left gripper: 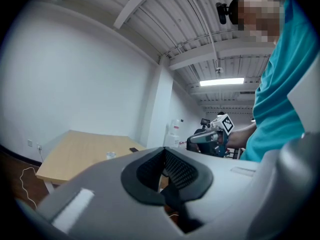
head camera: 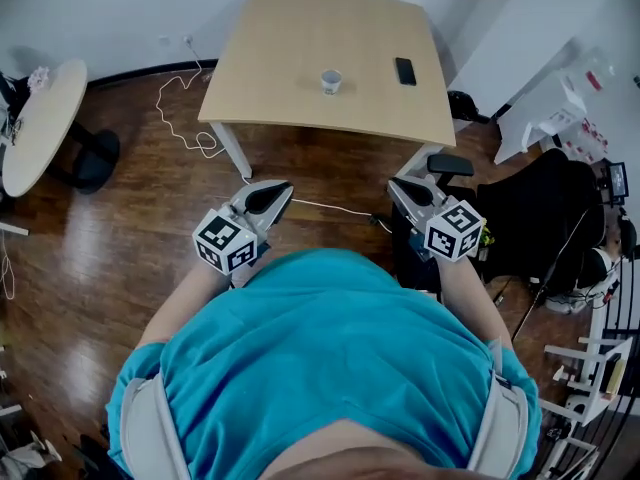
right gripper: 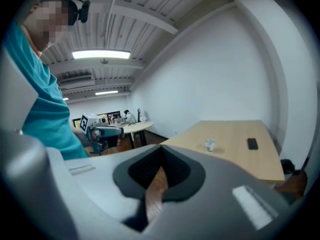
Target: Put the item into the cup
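Observation:
A small clear cup (head camera: 331, 81) stands near the middle of the light wooden table (head camera: 290, 38). To its right lies a flat black item (head camera: 405, 71). I hold both grippers close to my body, well short of the table, above the wooden floor. My left gripper (head camera: 282, 190) and right gripper (head camera: 396, 184) are both shut with nothing in them. The left gripper view shows the cup (left gripper: 110, 155) and the black item (left gripper: 133, 149) far beyond the closed jaws. In the right gripper view the cup (right gripper: 210, 145) and the black item (right gripper: 252, 143) lie on the table ahead.
A white cable (head camera: 185, 118) trails over the floor left of the table. A round table (head camera: 40, 118) stands at far left. A black office chair (head camera: 545, 218) and white shelving (head camera: 545, 118) crowd the right side.

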Demonstrator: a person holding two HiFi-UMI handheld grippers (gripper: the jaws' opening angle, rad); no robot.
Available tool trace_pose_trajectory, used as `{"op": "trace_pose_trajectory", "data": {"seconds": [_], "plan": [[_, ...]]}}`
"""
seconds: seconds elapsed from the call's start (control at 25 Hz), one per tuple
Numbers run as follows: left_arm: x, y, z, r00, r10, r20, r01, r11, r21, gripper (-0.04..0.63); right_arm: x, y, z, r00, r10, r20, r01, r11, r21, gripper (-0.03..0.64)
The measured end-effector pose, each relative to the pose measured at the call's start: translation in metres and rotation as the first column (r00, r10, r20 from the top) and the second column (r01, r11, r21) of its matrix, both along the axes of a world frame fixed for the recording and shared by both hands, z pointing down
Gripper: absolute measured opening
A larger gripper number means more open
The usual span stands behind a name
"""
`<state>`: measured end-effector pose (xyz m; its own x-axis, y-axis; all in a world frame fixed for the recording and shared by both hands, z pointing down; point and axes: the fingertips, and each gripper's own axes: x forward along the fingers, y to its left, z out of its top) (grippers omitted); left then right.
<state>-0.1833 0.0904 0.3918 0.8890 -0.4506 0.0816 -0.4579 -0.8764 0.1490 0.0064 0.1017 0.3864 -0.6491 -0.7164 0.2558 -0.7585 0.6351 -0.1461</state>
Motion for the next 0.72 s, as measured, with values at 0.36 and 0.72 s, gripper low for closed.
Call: {"op": "trace_pose_trajectory", "data": {"seconds": [0.36,0.72], "plan": [[0.063,0.033,0.004,0.997,-0.064,-0.031,0.063,0.997,-0.035,0.005,0.061,0.042,0.003,0.993,-0.012,0.115,0.009,1.0,0.027,0.0],[0.078,0.041,-0.002,0.998,-0.058,-0.008,0.058,0.998,-0.009,0.005,0.07,0.046,0.004,0.994,-0.035,0.101,0.029,0.998,0.058,0.0]]}}
